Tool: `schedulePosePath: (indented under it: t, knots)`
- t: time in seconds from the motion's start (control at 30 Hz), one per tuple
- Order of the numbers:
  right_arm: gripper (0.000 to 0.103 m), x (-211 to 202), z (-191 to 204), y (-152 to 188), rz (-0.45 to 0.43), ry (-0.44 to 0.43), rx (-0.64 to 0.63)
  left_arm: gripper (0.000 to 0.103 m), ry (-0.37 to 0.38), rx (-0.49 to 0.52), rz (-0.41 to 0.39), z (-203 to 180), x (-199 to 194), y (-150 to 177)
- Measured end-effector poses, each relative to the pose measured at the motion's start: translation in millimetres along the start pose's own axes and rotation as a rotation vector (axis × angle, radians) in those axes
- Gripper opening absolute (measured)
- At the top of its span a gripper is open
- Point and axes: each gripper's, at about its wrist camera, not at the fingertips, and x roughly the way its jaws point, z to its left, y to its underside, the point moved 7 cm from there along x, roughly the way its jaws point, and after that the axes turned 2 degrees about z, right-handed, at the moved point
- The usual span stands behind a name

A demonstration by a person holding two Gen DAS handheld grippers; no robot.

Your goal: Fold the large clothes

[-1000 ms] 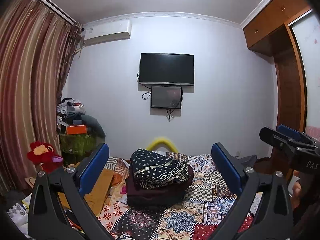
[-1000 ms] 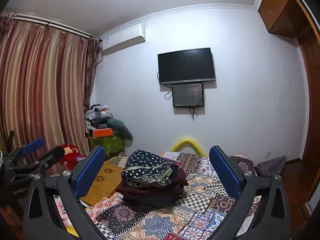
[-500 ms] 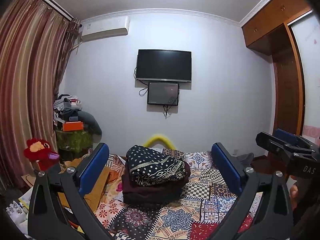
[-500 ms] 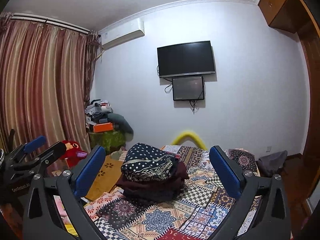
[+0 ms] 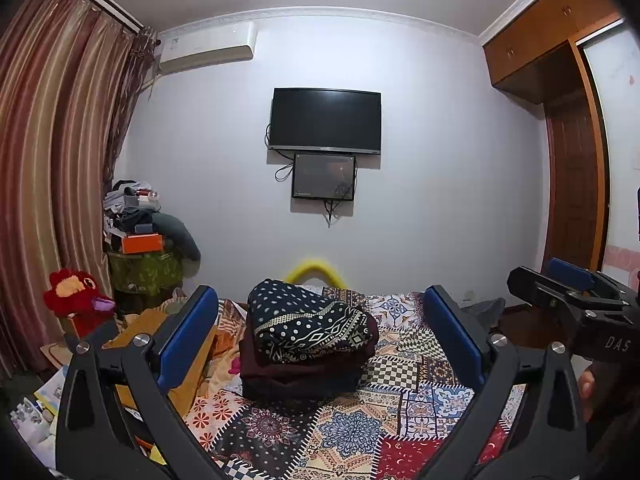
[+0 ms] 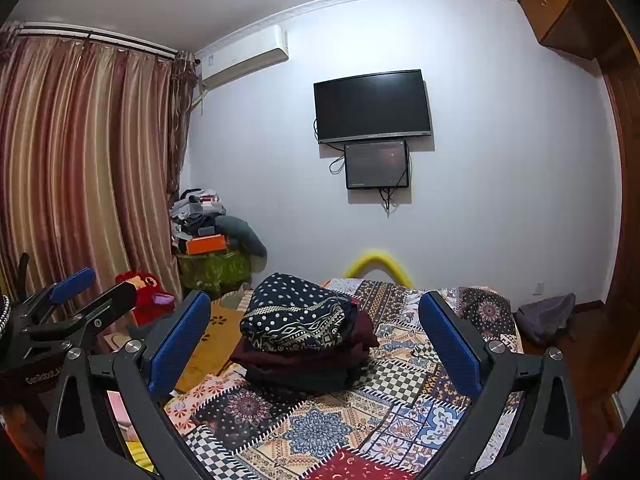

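A stack of folded clothes point(image 5: 306, 344) sits on the patchwork bed cover point(image 5: 352, 428); the top piece is dark blue with white dots, with maroon and dark pieces under it. It also shows in the right wrist view point(image 6: 300, 336). My left gripper point(image 5: 320, 336) is open and empty, held above the bed well short of the stack. My right gripper point(image 6: 316, 340) is open and empty, at a similar distance. Each gripper shows in the other's view: the right one point(image 5: 568, 304) at the right edge, the left one point(image 6: 72, 308) at the left edge.
A red plush toy point(image 5: 76, 300) and a cluttered green stand point(image 5: 144, 268) stand at the left by the curtains. A yellow bed rail point(image 5: 316, 272) is behind the stack. A TV point(image 5: 325, 119) hangs on the wall. A wardrobe point(image 5: 576, 184) is at the right.
Both grippers have tilted a little downward, so more of the bed cover shows. The clothes stack has not moved. Both grippers stay open.
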Motion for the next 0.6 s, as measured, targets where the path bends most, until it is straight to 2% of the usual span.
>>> schedulePosePath:
  t: [0.6]
  knots:
    - [0.103,2.1,-5.6,1.3,0.020,0.000,0.023,0.103,0.000,0.001,0.017,-1.3,9.4,2.8]
